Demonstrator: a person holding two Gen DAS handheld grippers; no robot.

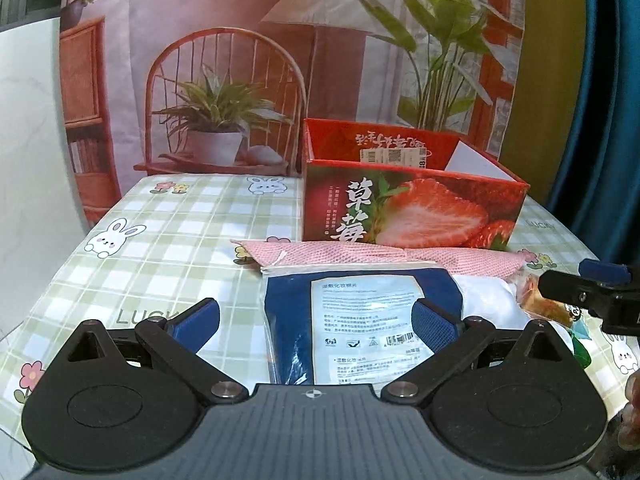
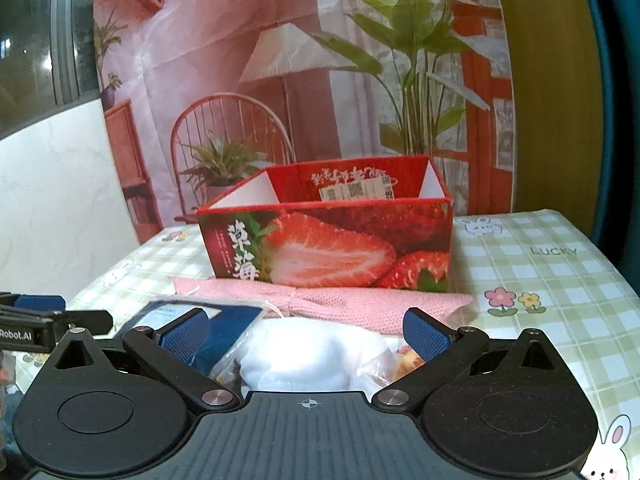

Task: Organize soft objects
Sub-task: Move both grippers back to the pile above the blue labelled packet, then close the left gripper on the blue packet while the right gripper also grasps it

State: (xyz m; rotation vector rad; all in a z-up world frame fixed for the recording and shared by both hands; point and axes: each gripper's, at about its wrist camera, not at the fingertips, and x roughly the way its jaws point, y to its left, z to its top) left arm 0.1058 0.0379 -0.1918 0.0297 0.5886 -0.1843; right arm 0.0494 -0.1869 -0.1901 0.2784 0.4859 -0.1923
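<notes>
A red strawberry box (image 1: 412, 208) stands open at the back of the table; it also shows in the right wrist view (image 2: 328, 244). In front of it lie a pink mesh cloth (image 1: 360, 254) (image 2: 340, 304), a blue packet with a white label (image 1: 360, 320) (image 2: 224, 316), a white soft bundle (image 1: 488, 300) (image 2: 312, 352) and a clear bag with an orange item (image 1: 540, 300) (image 2: 404, 360). My left gripper (image 1: 316, 320) is open, low over the blue packet. My right gripper (image 2: 306, 334) is open, low over the white bundle.
The table has a green checked cloth with rabbits and flowers (image 1: 168, 232) (image 2: 552, 280). A printed backdrop hangs behind it. The right gripper's finger (image 1: 580, 284) shows at the right edge of the left wrist view; the left gripper (image 2: 48, 320) shows at the left of the right wrist view.
</notes>
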